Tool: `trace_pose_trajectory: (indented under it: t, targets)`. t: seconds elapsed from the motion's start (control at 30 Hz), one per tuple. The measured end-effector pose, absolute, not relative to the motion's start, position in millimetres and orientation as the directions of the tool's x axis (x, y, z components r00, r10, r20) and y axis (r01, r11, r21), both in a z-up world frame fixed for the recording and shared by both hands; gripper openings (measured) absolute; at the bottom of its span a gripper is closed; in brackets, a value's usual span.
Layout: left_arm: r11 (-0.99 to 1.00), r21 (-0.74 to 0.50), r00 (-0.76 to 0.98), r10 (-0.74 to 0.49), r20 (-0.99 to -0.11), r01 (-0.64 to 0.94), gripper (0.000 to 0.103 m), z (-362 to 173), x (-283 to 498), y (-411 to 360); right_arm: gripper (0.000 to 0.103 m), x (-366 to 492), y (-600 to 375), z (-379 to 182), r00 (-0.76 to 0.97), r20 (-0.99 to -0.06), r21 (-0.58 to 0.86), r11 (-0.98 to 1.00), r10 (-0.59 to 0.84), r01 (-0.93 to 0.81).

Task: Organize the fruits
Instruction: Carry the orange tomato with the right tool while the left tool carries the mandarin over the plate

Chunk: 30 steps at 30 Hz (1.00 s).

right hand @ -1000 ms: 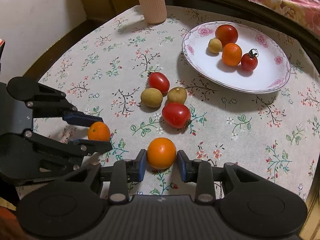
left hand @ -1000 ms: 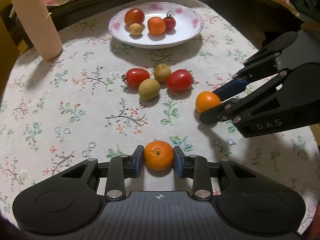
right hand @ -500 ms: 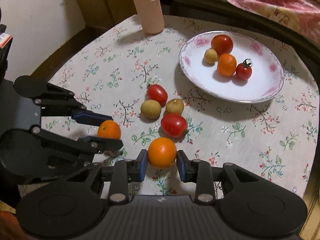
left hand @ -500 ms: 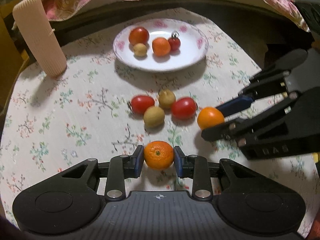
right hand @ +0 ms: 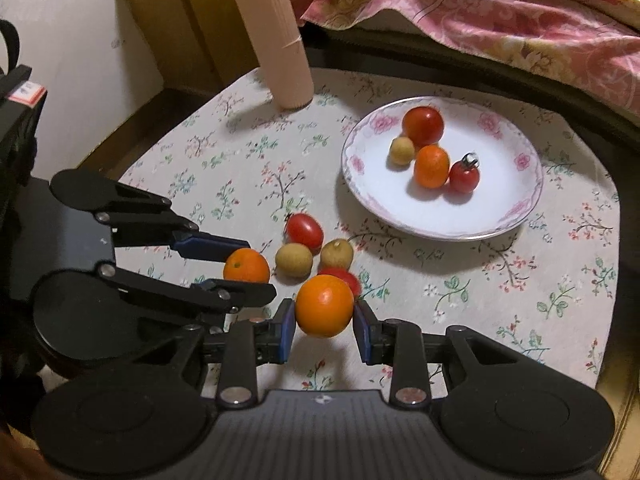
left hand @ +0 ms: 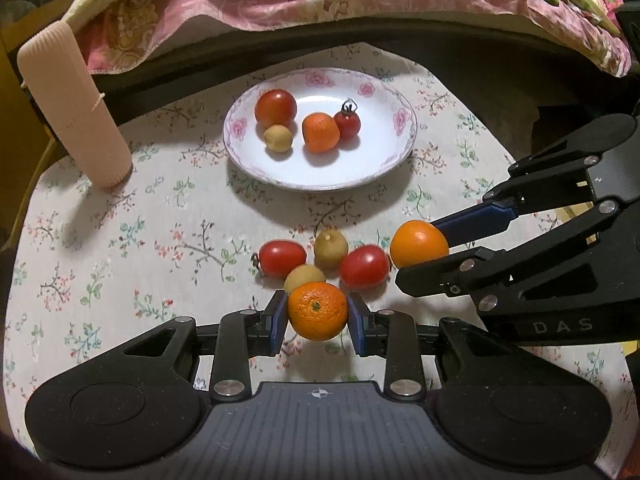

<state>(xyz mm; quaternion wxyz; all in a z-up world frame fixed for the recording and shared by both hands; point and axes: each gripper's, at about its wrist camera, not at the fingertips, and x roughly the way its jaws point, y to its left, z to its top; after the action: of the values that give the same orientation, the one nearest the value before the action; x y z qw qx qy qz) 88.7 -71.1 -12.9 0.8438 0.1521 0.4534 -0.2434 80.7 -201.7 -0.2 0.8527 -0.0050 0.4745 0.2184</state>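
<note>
- Left wrist view: the left claw [left hand: 318,317] is clamped on a mandarin [left hand: 318,311], lifted above the floral counter [left hand: 120,264]. Beyond it lie two red tomatoes [left hand: 282,258] and two small brown fruits [left hand: 330,243] in a cluster mid-counter. The plate [left hand: 384,160] near the far edge carries four fruits.
- Right wrist view: the right claw [right hand: 324,316] grips a smooth orange fruit [right hand: 325,311], raised over the same cluster. The left claw enters from the left side with its mandarin. A ribbed pink cylinder [right hand: 276,40] stands upright at the far-left edge.
</note>
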Motion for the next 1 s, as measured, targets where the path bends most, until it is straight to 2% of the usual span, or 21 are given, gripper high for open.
trace_pose_trajectory:
  t: [0.67,1.0]
  targets:
    - [0.836,0.056,0.532,-0.294,-0.794,0.545,0.038,4.3,129.7,-102.1,0.032,107.3,-236.4,17.8,0.558,-0.773,0.200,0.951,0.301,-0.237]
    - [0.855,0.045,0.543,-0.287,-0.790,0.517,0.038,-3.9,159.8,-109.7,0.032,135.7,-249.2,12.5,0.584,-0.769,0.198,0.966,0.258,-0.165]
